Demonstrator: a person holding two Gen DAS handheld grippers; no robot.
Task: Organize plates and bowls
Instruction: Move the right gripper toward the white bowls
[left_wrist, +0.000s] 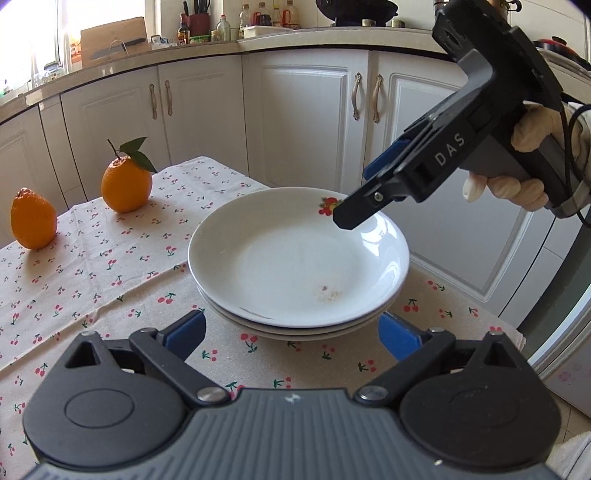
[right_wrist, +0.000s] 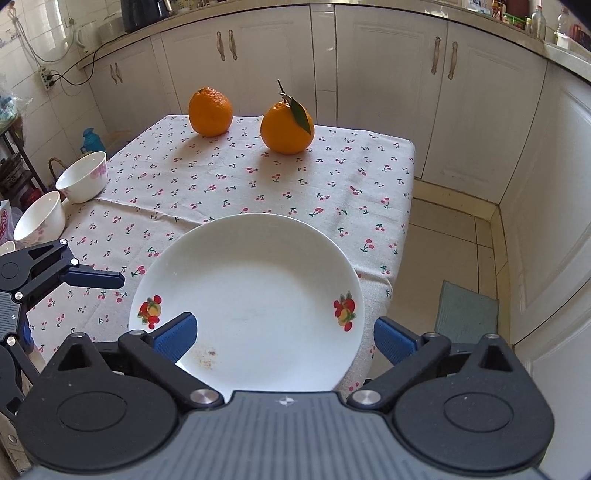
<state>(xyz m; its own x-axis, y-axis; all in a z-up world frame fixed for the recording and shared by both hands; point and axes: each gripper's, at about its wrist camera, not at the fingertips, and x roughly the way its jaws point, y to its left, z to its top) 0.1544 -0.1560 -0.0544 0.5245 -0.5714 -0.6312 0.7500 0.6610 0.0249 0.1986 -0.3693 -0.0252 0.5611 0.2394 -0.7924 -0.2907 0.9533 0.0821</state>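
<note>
Looking along the left gripper (left_wrist: 291, 332), a stack of white plates (left_wrist: 299, 254) sits on the cherry-print cloth (left_wrist: 110, 280) of the bench, near its right-hand edge. The top plate is shallow and glossy, with a red fruit motif on its far rim and a small brownish smear near its middle. Three rims show in the stack's near edge, though the lowest is thin and hard to make out. The left jaws stand spread, one blue pad on each side of the stack's near rim, neither touching it. The right gripper (left_wrist: 356, 195), held in a gloved hand (left_wrist: 517, 166), slants down over the far rim; from this side its jaws are seen edge-on. Two oranges (left_wrist: 125, 184) rest well apart from the plates at the left, one with a leaf.

From the right wrist, the top plate (right_wrist: 251, 302) shows two fruit motifs, one on each side of its rim. The right jaws are spread wide over the near rim, pinching nothing. Two white bowls (right_wrist: 83, 177) stand at the bench's left edge, and both oranges sit at its far end.
</note>
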